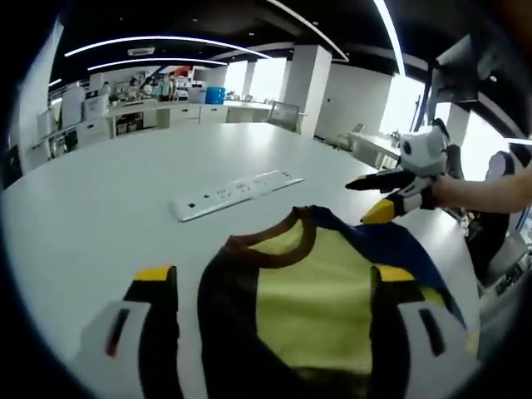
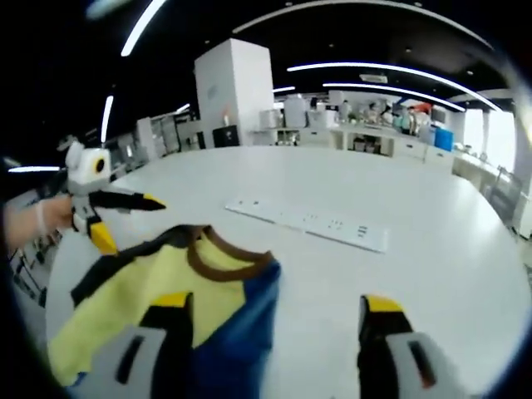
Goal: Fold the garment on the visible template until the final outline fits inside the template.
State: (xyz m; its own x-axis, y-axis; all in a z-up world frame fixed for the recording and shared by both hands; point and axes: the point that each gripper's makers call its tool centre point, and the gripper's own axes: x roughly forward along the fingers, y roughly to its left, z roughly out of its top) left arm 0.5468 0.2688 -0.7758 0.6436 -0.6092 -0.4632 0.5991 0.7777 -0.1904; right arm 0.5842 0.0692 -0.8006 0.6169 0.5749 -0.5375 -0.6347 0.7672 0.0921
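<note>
The garment [image 1: 312, 291] is lying on the table [image 1: 108, 208] between and just ahead of the left gripper's [image 1: 274, 287] spread, empty jaws, collar pointing away, while the right gripper's [image 2: 278, 316] jaws are also gaping empty, straddling only its blue edge.

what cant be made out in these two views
- Template: in both views the white table shows no outline; any template is either hidden under the garment or absent.
- Garment's near edge: in the left gripper view, cut off by the bottom edge, behind the left gripper.
- Garment's sleeves: folded over in the right gripper view, shape unclear.
- Power strip: markings too small.
</note>
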